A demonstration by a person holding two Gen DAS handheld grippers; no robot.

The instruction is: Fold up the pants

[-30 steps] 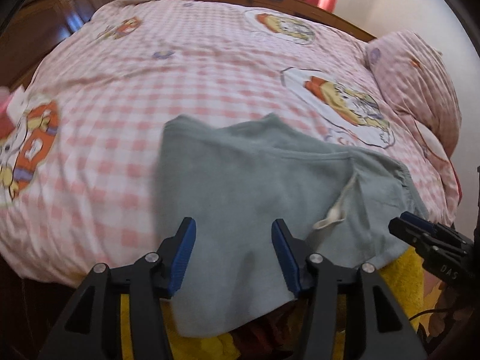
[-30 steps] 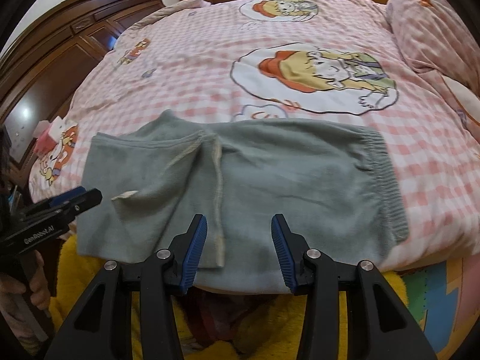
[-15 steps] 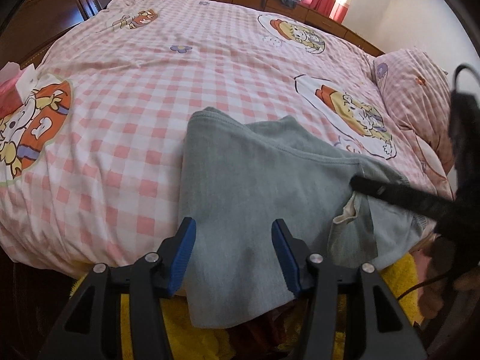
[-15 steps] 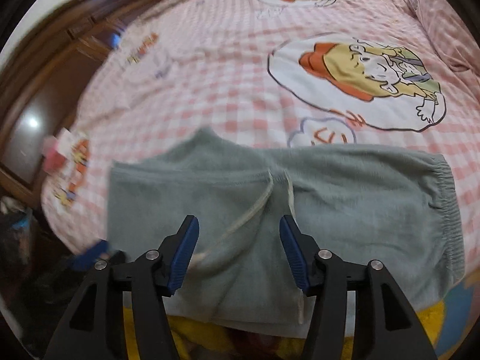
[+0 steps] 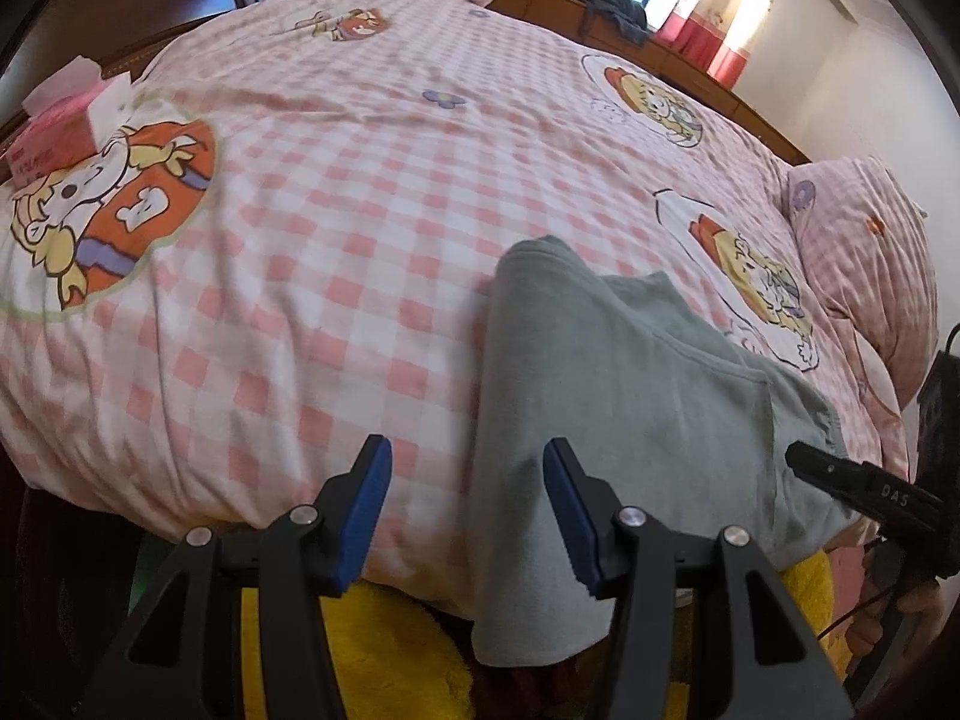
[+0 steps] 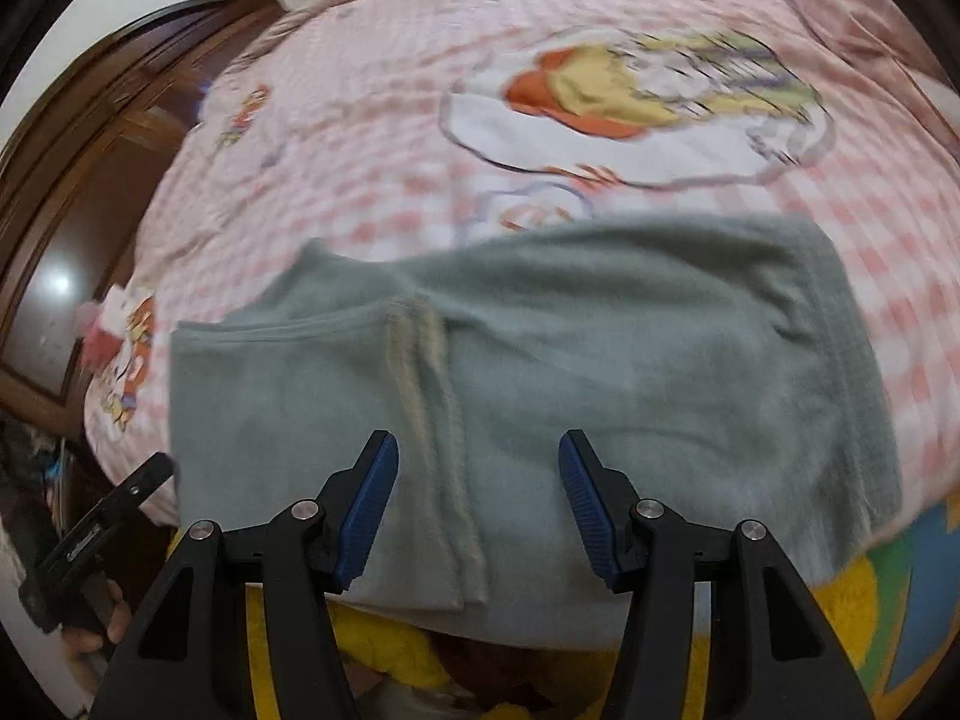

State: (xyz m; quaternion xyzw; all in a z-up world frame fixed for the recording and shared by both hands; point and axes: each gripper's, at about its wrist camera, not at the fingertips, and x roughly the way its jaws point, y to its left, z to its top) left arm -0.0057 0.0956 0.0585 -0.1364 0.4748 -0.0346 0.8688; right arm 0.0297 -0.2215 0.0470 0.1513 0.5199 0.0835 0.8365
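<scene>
Grey-green pants [image 6: 540, 372] lie folded over on the pink checked bed cover [image 5: 336, 252], their near edge hanging off the bed's front. A pale seam strip [image 6: 432, 420] runs down their middle. My right gripper [image 6: 478, 504] hovers open just above the pants' near part, nothing between its fingers. My left gripper [image 5: 465, 516] stands open at the pants' [image 5: 612, 396] left edge, its right finger over the cloth and its left finger over the bed cover. The right gripper's black tip [image 5: 864, 486] shows at the far right of the left wrist view.
A pink checked pillow [image 5: 864, 276] lies at the right of the bed. A pink tissue box [image 5: 66, 120] sits at the left edge. Dark wooden cabinets [image 6: 72, 180] stand to the left. Yellow fabric [image 5: 360, 648] lies below the bed's front edge.
My left gripper has shifted left, so the pants now sit right of its centre. My right gripper has come down closer over the pants. The white drawstring end is no longer seen.
</scene>
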